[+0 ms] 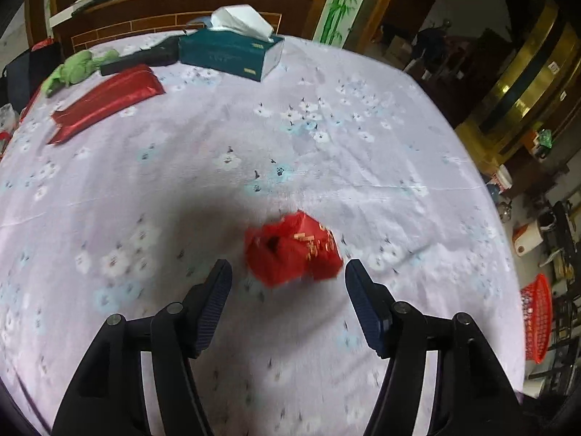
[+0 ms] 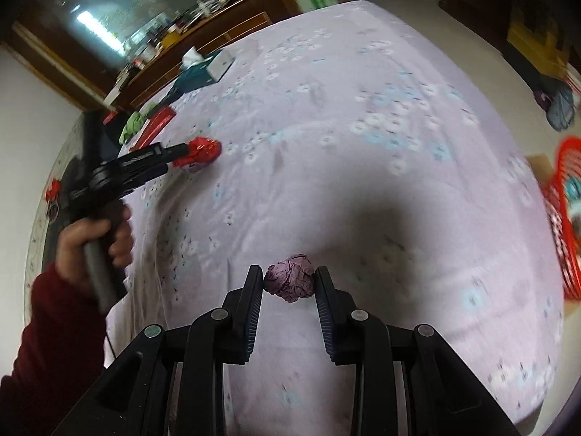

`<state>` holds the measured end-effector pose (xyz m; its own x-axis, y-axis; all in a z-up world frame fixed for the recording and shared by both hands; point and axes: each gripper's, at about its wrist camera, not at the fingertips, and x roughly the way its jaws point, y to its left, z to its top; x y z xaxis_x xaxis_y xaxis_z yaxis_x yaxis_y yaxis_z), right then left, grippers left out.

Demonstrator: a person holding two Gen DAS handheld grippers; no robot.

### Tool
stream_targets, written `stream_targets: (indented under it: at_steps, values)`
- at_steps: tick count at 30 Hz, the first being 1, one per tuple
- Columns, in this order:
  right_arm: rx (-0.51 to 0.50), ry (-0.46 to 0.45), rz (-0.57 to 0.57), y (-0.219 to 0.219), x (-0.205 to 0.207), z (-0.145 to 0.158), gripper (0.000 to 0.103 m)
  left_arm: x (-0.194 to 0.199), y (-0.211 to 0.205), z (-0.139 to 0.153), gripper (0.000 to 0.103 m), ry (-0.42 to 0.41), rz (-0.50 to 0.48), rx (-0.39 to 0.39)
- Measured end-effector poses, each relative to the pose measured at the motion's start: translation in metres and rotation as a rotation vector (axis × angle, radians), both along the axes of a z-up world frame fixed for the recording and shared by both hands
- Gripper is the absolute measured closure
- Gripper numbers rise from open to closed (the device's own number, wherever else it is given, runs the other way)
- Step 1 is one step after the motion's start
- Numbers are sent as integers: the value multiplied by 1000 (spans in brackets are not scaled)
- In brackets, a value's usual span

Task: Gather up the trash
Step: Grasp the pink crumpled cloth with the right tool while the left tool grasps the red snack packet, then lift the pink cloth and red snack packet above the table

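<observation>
While the left gripper [image 1: 288, 272] is held low over the flowered bedspread [image 1: 363, 167], its jaws are spread wide around a crumpled red wrapper [image 1: 294, 249], which lies on the cloth untouched between the fingertips. A teal tissue box [image 1: 232, 52] and a red pouch [image 1: 105, 103] are seen at the far end. Over on the right wrist view, the right gripper [image 2: 289, 278] is closed onto a crumpled purple paper ball [image 2: 289, 278], both pads pressed against it. A hand [image 2: 96, 236] is seen gripping the other tool's handle, with a red basket [image 2: 564, 214] at the right edge.
</observation>
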<state>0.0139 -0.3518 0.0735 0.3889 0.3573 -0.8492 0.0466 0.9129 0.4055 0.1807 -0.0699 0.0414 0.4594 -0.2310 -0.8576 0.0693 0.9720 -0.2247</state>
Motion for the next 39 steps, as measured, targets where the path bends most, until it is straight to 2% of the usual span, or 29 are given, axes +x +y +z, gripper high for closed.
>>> stream_targets:
  at_steps: [1,3,7,11,16,20,28,39]
  values:
    - [-2,-4,-13,-6,-4,3,72,5,-2,-5,46,1,8,9]
    - [-13,-14,-37,-16,-10,8,72,15,-6,-17,73,39,2,13]
    - [-11,-31,-74,-30,-17,16,72,14,-7,-20,76,25,24,19]
    - [-18,-49,-93,-37,-22,20,72,-11,-7,-12,79,-1,33,1]
    - [-46,-69,-90,-37,-30,20,72,-72,-20,11,79,-72,1,-12]
    - [-66,-76,-77,-35,-37,15,72,-126,-39,29,79,-130,-55,23]
    - [-92,-81,2,-22,-52,5,72,-202,-65,50,78,-168,-83,28]
    - [-160,-132,27,-39,-71,16,72,-246,-100,60,78,-189,-82,65]
